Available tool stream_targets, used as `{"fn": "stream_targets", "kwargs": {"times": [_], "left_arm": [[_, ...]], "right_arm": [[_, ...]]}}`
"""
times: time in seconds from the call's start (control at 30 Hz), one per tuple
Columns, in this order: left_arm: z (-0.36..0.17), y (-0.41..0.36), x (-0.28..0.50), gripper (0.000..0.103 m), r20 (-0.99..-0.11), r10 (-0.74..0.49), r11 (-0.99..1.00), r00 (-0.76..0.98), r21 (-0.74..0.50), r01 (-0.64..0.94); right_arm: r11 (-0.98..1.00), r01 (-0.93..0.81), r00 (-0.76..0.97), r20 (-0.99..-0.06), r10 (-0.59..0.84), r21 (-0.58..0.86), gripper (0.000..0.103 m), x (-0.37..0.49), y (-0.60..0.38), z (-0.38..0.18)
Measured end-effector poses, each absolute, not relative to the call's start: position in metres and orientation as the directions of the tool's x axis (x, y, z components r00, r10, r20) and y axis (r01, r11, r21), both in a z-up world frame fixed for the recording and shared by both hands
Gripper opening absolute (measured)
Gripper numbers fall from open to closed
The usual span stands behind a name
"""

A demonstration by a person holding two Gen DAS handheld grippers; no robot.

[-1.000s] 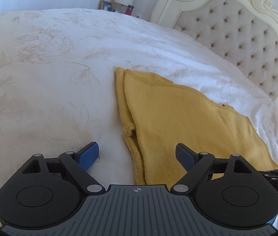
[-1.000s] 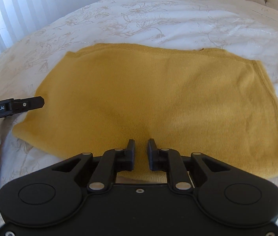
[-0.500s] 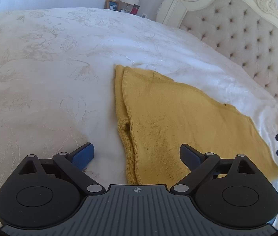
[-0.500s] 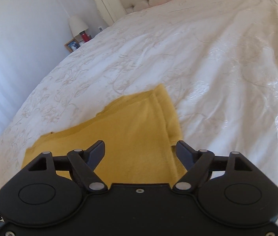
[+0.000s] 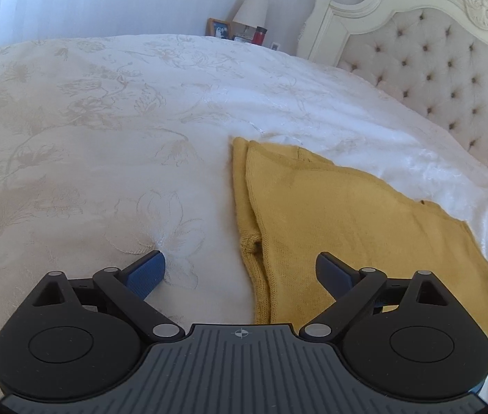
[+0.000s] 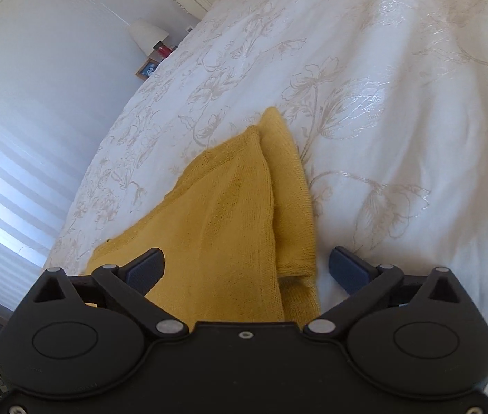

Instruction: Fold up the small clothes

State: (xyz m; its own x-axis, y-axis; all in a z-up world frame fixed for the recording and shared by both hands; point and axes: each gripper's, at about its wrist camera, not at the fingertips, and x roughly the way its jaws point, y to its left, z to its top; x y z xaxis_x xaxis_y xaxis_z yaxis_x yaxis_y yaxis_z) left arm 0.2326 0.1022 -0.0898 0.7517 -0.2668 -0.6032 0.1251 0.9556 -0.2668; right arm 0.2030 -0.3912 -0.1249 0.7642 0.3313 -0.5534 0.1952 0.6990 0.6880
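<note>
Bright, soft daylight enters through the blinds (image 6: 9,207), with sheen on the bedspread (image 6: 364,96), faint shadows, sharp focus and strong fisheye bending at edges.

Mustard-yellow knit (image 5: 347,227) lies on white floral-patterned bedspread (image 5: 106,138).

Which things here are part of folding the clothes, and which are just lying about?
Part of the job:
- mustard-yellow knitted garment, partly folded on the white embroidered bedspread
- left gripper, open
- right gripper, open

Just lying about:
- white-shaded bedside lamp
- wooden-framed photo
- small red cylindrical container
- cream tufted headboard
</note>
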Motion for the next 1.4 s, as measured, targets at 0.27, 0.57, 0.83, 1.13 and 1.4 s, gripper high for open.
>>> {"fn": "stream_targets", "kwargs": {"times": [0.27, 0.57, 0.83, 1.13, 1.4], "left_arm": [[-0.093, 0.103, 0.235, 0.095, -0.611, -0.276, 0.954, 0.742, -0.271, 0.131], [-0.085, 0.107, 0.238, 0.095, -0.628, -0.268, 0.957, 0.731, -0.262, 0.126], [-0.070, 0.131, 0.242, 0.095, -0.627, -0.259, 0.946, 0.735, -0.320, 0.060], [-0.051, 0.159, 0.240, 0.095, -0.588, -0.206, 0.942, 0.782, -0.336, -0.005], [-0.050, 0.173, 0.245, 0.095, -0.595, -0.201, 0.930, 0.778, -0.366, -0.040]], "right_arm": [[0.719, 0.113, 0.740, -0.541, 0.399, 0.686, 0.102, 0.229, -0.381, -0.126], [0.825, 0.159, 0.690, -0.659, 0.300, 0.542, 0.028, 0.235, -0.342, -0.090], [0.917, 0.032, 0.683, -0.679, 0.270, 0.397, 0.027, 0.253, -0.255, -0.004], [0.915, -0.096, 0.596, -0.713, 0.368, 0.392, 0.027, 0.295, -0.120, -0.004], [0.959, -0.105, 0.568, -0.775, 0.276, 0.265, 0.033, 0.308, -0.054, -0.040]]}}
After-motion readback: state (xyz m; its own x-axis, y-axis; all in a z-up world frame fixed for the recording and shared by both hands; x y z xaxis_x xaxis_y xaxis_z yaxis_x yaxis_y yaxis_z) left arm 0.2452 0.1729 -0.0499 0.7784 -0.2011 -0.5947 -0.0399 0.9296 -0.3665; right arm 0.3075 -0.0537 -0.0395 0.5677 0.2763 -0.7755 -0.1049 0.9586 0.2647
